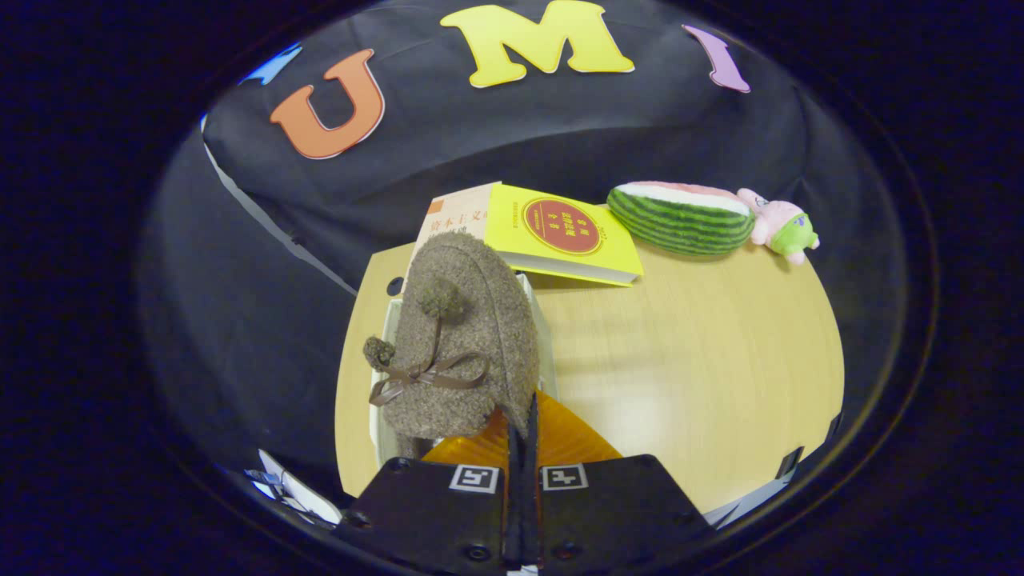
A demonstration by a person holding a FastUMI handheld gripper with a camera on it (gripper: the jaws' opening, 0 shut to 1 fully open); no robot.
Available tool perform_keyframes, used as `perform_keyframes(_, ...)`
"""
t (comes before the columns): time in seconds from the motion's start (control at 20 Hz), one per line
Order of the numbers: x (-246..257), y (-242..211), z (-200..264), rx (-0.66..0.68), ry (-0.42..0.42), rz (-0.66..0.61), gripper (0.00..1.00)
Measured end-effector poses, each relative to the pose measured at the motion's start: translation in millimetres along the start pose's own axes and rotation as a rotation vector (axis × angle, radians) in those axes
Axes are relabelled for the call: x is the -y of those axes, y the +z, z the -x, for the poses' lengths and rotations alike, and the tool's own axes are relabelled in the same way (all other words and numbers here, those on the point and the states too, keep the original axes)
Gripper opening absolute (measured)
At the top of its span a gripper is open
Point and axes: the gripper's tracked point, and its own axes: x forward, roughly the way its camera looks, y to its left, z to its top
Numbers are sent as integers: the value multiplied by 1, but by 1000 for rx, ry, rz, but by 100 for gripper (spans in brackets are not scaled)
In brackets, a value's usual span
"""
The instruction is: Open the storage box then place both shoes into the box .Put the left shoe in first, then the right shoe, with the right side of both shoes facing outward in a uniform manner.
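One fuzzy brown shoe [460,336] is pinched by its rear edge in the closed tool [522,424] at centre frame, hanging over the white box [386,376] on the desk [704,352], probably so it drops in lined up.

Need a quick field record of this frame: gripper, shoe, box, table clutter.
gripper: gripper fingers closed together, pinching the edge of the brown fuzzy shoe
shoe: held up over the white storage box, its pom-pom bow facing the camera
box: on the near left part of the wooden table, mostly hidden by the shoe; inside cannot be seen
second shoe: cannot tell
books: yellow book beyond the shoe, lying on another book
toys: watermelon plush and pink plush at the table's far side
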Motion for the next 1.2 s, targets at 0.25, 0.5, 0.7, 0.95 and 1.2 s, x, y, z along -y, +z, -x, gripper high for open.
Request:
perform_keyframes(0.25,-12,8,-24,97,-54,47,6)
perform_keyframes(0.5,-17,-8,-51,61,-28,15,7)
perform_keyframes(0.7,-19,-12,-65,45,22,2,50)
perform_keyframes(0.95,-4,13,-46,211,-102,148,87)
perform_keyframes(1.2,-9,34,-3,371,-128,214,92)
